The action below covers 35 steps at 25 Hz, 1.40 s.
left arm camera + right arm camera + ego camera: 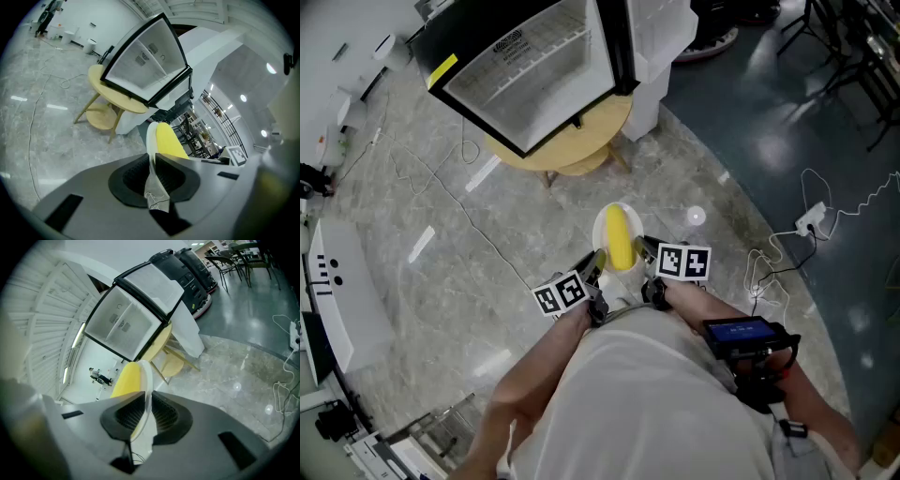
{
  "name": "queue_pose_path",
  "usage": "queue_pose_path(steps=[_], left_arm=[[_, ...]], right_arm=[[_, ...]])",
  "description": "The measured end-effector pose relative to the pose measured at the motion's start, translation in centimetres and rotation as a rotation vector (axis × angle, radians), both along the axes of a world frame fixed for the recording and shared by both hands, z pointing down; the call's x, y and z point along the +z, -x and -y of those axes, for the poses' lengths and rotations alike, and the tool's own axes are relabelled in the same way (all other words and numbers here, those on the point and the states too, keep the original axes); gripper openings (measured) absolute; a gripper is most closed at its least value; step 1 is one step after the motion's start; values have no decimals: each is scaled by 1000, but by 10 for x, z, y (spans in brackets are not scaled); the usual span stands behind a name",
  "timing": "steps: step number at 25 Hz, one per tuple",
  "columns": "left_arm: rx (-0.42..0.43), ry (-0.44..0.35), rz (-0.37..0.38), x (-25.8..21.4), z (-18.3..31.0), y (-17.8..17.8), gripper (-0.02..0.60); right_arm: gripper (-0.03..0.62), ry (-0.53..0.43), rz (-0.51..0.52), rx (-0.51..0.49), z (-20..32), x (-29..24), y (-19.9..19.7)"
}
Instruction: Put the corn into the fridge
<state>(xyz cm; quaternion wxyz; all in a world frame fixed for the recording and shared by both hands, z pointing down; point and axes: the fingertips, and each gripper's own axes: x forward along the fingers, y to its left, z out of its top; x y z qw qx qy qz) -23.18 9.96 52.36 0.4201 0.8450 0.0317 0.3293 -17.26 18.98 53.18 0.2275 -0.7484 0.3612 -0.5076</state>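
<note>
There is one corn (pixel 620 237), a yellow cob lying on one white plate (pixel 619 208). The plate is held out in the air in front of the fridge (pixel 525 66), apart from it and lower in the head view, over the grey floor (pixel 441 244).

Two grippers carry the plate, one on each side. The left gripper (pixel 595 262) is clamped on the plate's left rim. In the left gripper view its two jaws are closed tight on the thin white edge (pixel 151 140), with the corn (pixel 168 140) just beyond them. The right gripper (pixel 645 251) is clamped on the opposite rim. In the right gripper view its jaws pinch the plate edge (pixel 147 380) the same way, with the corn (pixel 126 378) just past them. Neither gripper touches the corn itself.

The one fridge is a small black-framed box with a white inside. It stands on one round yellow table (pixel 581 141), and its front is open toward the plate. Its white door (pixel 661 37) is swung out to the fridge's right in the head view. The fridge's inside shows a wire shelf (pixel 534 52) and no food.

Farther right of the fridge, loose white cables and one plug block (pixel 811 220) lie on the darker floor.
</note>
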Motion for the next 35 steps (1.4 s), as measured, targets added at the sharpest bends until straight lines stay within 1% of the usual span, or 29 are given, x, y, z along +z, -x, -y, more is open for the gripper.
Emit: queue_pose_path(steps=[3, 4, 8, 10, 14, 19, 26, 35], left_arm=[[-33, -4, 8, -3, 11, -4, 48], [-44, -2, 6, -5, 15, 2, 48], [-88, 12, -36, -18, 37, 56, 48], [-106, 8, -55, -22, 41, 70, 48], [-126, 10, -62, -23, 35, 86, 46], [-127, 1, -70, -26, 32, 101, 47], [-115, -17, -82, -30, 29, 113, 47], [-76, -33, -95, -31, 22, 118, 47]], right_arm=[[48, -9, -17, -25, 13, -4, -8], [48, -11, -26, -34, 17, -6, -2], [48, 1, -100, -80, 42, -21, 46], [48, 1, -120, -96, 47, -26, 60], [48, 8, -127, -116, 43, -28, 77], [48, 2, -135, -126, 41, -33, 91], [48, -14, -142, -109, 37, -37, 104], [48, -16, -158, -75, 27, -38, 113]])
